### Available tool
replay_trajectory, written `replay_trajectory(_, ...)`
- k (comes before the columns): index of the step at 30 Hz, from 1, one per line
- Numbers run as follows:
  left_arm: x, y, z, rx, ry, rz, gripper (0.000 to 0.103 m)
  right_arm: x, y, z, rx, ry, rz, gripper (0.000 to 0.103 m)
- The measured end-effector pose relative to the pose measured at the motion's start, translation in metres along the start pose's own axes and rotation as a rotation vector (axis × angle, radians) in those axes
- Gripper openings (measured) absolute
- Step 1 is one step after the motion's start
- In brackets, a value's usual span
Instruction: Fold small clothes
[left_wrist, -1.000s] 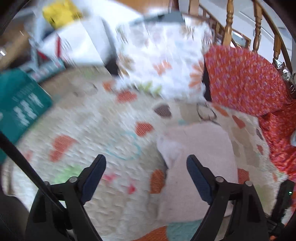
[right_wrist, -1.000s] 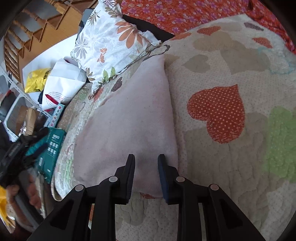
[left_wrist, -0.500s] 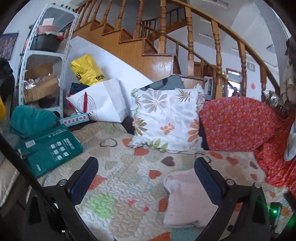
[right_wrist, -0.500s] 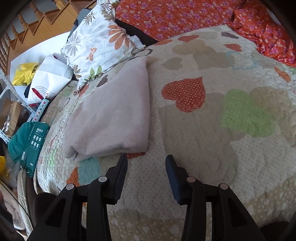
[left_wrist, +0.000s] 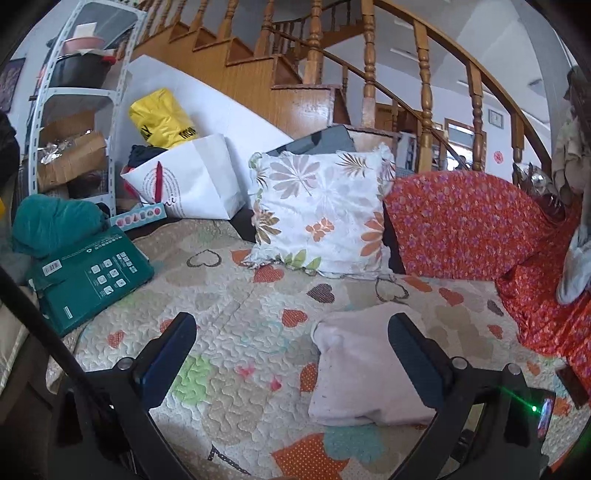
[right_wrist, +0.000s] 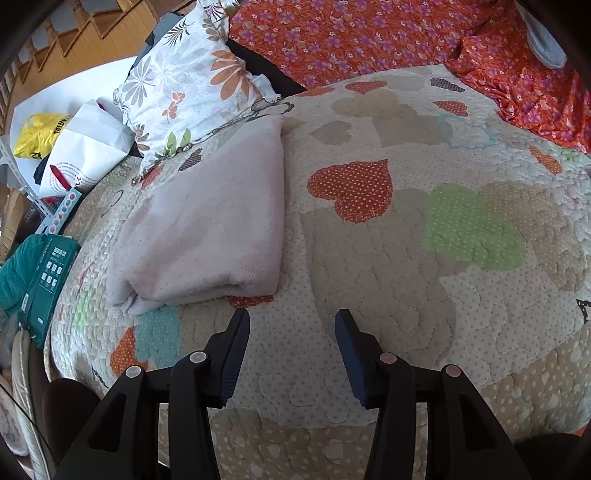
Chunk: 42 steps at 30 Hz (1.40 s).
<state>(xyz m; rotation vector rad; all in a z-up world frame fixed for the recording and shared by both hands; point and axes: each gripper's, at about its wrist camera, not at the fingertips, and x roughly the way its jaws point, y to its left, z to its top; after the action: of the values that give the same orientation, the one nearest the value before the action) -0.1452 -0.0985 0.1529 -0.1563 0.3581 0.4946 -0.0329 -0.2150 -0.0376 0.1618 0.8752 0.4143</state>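
A heart-print quilt (right_wrist: 406, 258) is spread over the whole bed and is taken as ref. Along its far edge an orange floral cloth (left_wrist: 461, 221) is draped; a floral pillow (left_wrist: 321, 218) is propped beside that, at the quilt's back. A green box (left_wrist: 92, 277) is laid at the quilt's left edge. The folded pale-pink garment (right_wrist: 207, 229) is seen flat on the quilt, just in front of the pillow. Left gripper (left_wrist: 291, 347) is held w/ jaws fully spread, nothing grasped. Right gripper (right_wrist: 291, 325) jaws have just been opening, released, apart from garment's near edge, over bare quilt.
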Motion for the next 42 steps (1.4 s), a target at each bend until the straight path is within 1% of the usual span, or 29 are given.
replay_trajectory(3, 0.01, -0.007, -0.012, 0.035, 0.076, -0.055, 0.103, -0.002, 0.003, -0.001, -0.019, -0.013, -0.033, 0.052)
replay_trajectory(5, 0.021, -0.011, -0.026, 0.053, 0.143, -0.072, 0.103, -0.005, 0.007, -0.002, -0.043, -0.03, -0.065, 0.053)
replay_trajectory(7, 0.03, -0.014, -0.038, 0.059, 0.195, -0.064, 0.103, -0.008, 0.01, -0.003, -0.063, -0.049, -0.087, 0.056)
replay_trajectory(8, 0.038, -0.015, -0.044, 0.062, 0.237, -0.053, 0.103, -0.009, 0.01, -0.003, -0.068, -0.056, -0.094, 0.057)
replay_trajectory(10, 0.048, -0.016, -0.054, 0.062, 0.293, -0.035, 0.103, -0.008, 0.01, -0.001, -0.072, -0.062, -0.106, 0.057)
replay_trajectory(12, 0.054, -0.018, -0.061, 0.063, 0.324, -0.022, 0.103, -0.007, 0.008, 0.0, -0.062, -0.062, -0.11, 0.057)
replay_trajectory(13, 0.057, -0.02, -0.065, 0.075, 0.342, -0.004, 0.103, -0.006, 0.007, 0.0, -0.057, -0.06, -0.111, 0.057)
replay_trajectory(16, 0.064, -0.025, -0.072, 0.114, 0.37, 0.017, 0.103, -0.006, 0.003, 0.001, -0.046, -0.064, -0.134, 0.058)
replay_trajectory(19, 0.07, -0.03, -0.078, 0.137, 0.402, 0.023, 0.103, -0.008, 0.001, 0.002, -0.038, -0.077, -0.153, 0.061)
replay_trajectory(29, 0.08, -0.032, -0.086, 0.147, 0.448, 0.016, 0.103, 0.002, 0.008, 0.002, -0.066, -0.066, -0.176, 0.063)
replay_trajectory(33, 0.083, -0.032, -0.09, 0.154, 0.463, 0.027, 0.103, 0.004, 0.011, 0.001, -0.084, -0.06, -0.182, 0.064)
replay_trajectory(42, 0.085, -0.032, -0.094, 0.155, 0.477, 0.029, 0.103, 0.006, 0.013, 0.001, -0.1, -0.058, -0.185, 0.066)
